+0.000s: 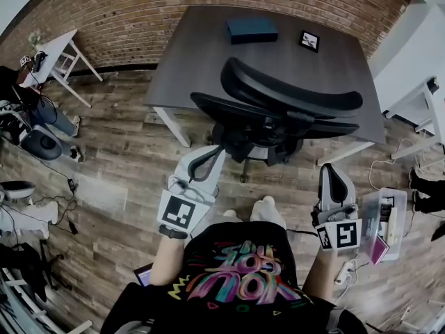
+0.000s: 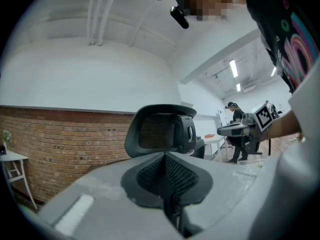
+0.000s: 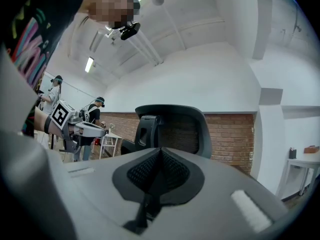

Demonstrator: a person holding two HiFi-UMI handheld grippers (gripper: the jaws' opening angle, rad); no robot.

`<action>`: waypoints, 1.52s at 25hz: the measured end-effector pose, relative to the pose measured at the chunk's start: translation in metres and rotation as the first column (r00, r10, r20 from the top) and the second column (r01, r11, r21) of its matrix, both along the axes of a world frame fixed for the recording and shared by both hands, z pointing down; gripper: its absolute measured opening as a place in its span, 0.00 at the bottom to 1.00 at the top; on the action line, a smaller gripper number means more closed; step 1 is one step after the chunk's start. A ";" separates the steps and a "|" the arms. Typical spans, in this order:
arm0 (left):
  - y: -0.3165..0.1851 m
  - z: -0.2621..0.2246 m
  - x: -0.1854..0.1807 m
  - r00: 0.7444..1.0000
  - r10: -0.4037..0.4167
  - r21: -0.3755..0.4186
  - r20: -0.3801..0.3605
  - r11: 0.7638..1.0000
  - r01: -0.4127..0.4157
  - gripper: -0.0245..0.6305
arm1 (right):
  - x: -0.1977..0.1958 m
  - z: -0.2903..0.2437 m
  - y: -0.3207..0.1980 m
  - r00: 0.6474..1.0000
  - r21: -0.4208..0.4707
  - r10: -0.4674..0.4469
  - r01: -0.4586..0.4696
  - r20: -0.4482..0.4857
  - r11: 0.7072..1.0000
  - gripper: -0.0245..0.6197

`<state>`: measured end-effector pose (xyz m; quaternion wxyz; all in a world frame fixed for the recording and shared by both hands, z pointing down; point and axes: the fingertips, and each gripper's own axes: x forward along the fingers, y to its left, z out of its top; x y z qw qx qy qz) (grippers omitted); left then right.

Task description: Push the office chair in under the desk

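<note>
The office chair (image 1: 278,113) stands at the middle of the desk's (image 1: 195,61) near edge, with its back turned toward the person. A dark blue box (image 1: 252,28) and a small framed card (image 1: 309,41) lie near the desk's far edge. The left gripper (image 1: 212,155) and the right gripper (image 1: 332,172) point at the chair's back from either side of the person, each with its fingers pressed fully together and nothing held between them.

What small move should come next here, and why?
Probably ease the left tongs and right tongs, both shut and empty, forward onto the office chair's backrest: they hover short of it, and the chair stands in front of the desk, not under it.
</note>
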<state>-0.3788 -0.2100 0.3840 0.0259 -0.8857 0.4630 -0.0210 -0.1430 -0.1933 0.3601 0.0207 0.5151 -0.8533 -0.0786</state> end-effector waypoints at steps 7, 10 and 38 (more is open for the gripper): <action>-0.001 0.002 -0.006 1.000 -0.009 -0.009 0.007 1.000 0.009 0.04 | -0.003 -0.002 -0.007 1.000 -0.003 -0.021 0.021 0.007 1.000 0.04; -0.001 0.003 -0.005 1.000 0.002 -0.008 0.020 1.000 -0.002 0.04 | -0.005 -0.002 -0.009 1.000 -0.009 -0.028 0.029 0.010 1.000 0.04; -0.003 0.008 -0.009 0.999 -0.013 0.014 0.034 1.000 0.012 0.04 | -0.012 0.008 -0.007 1.000 -0.023 -0.027 0.027 -0.001 0.999 0.04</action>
